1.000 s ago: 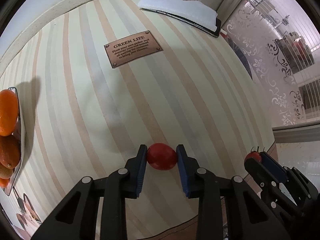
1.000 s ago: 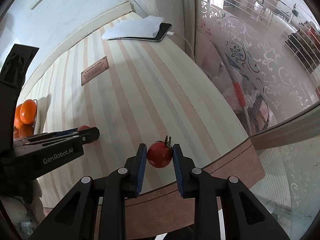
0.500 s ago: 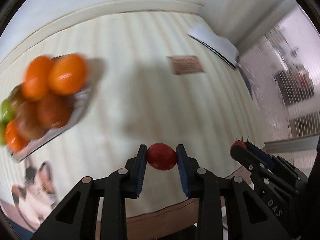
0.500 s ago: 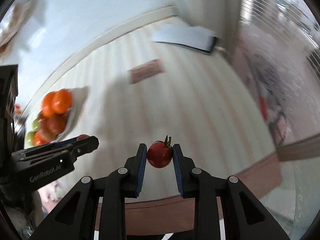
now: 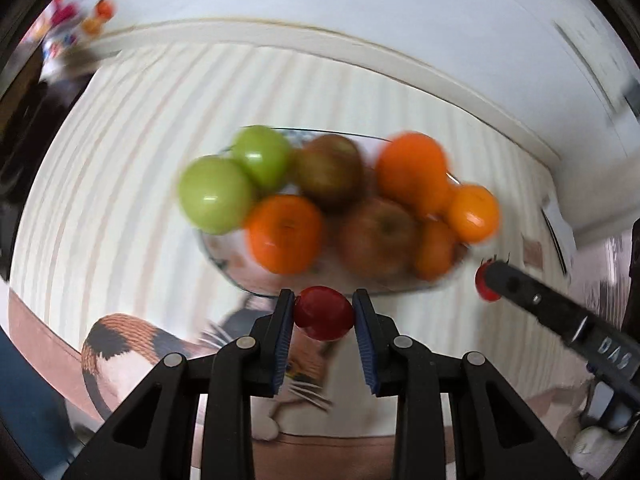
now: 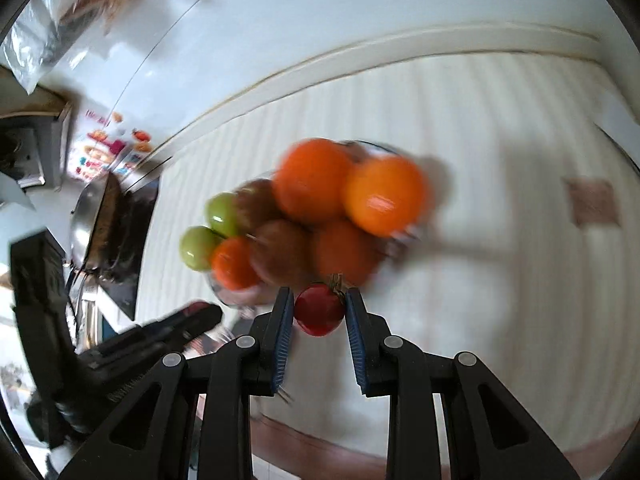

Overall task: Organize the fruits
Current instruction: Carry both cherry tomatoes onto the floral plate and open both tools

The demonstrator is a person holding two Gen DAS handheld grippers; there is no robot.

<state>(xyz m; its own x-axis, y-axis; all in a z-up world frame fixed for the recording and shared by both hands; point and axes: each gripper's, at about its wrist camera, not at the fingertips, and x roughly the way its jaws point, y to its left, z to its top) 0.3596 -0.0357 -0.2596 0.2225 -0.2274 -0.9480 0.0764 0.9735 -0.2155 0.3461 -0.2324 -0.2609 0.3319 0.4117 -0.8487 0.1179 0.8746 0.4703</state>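
Left wrist view, near to far: left gripper (image 5: pixel 324 316) clamped on a red tomato (image 5: pixel 323 312), pads pressed to both sides. Cat print (image 5: pixel 120 344) on the cloth just below. Beyond the tips, glass bowl (image 5: pixel 216 256) heaped with 2 green apples (image 5: pixel 214 196), brownish apples (image 5: pixel 376 236) and oranges (image 5: pixel 285 234). At the right edge, right gripper (image 5: pixel 490 280) with a 2nd tomato showing at its tip. Striped cloth (image 5: pixel 120 160) and wall behind.

Right wrist view: right gripper (image 6: pixel 319 310) closed on a stemmed tomato (image 6: pixel 319 309), stem up against the right pad. Bowl (image 6: pixel 224 292) directly ahead, fruit pile (image 6: pixel 320 200) blurred. Left gripper (image 6: pixel 200 312) low at left, a bit of red visible at its tip. Pan (image 6: pixel 86 220) and dark clutter far left.

Step, judged: transport, both tomatoes carried to the bowl, neither released. Heavy blur suggests fast travel.

Next move calls for: slowing down, picking a gap or a stable spot on the heap, lowering until supported, then opening. Bowl already full, so roll-off risk; better 1 at a time than both together.

Pose: both grippers pitched steeply down over the near rim, side by side, left one nearer the green apples, right one nearer the oranges.
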